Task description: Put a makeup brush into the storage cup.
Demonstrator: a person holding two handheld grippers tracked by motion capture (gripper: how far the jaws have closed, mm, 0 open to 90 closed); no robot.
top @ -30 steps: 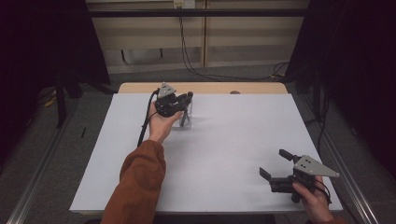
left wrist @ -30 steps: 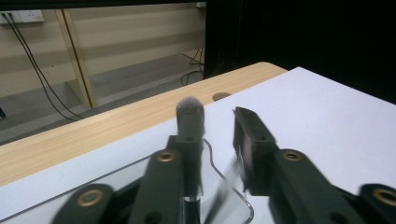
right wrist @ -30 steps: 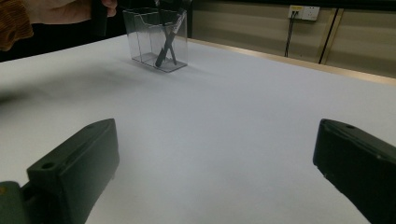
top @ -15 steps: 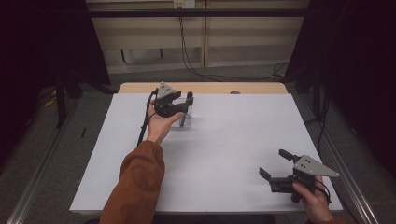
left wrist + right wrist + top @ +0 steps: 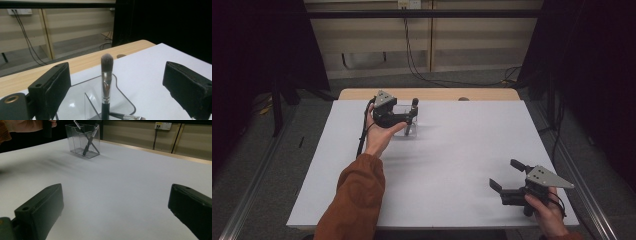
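A clear plastic holder (image 5: 408, 126) stands at the far left of the white table top (image 5: 462, 145). My left gripper (image 5: 412, 114) hovers over it, and its jaws have just been opening. In the left gripper view a makeup brush (image 5: 106, 75) stands upright in the holder (image 5: 120, 96) between the wide-apart jaws of that gripper (image 5: 117, 82), touching neither pad. A second brush (image 5: 126, 116) leans lower down. My right gripper (image 5: 506, 175) rests open near the front right corner with nothing in it. From the right gripper (image 5: 115, 205), the holder (image 5: 83, 142) shows two crossed brushes.
A bare wooden strip (image 5: 427, 94) runs along the table's far edge, with a small dark round mark (image 5: 463, 99) on it. Cables hang down the wall behind. Dark curtains flank both sides. The person's orange sleeve (image 5: 354, 200) lies over the front left.
The left gripper's jaws have spread apart over the holder, leaving the brush standing in it. The left hand barely shifted. The right gripper stayed where it was.
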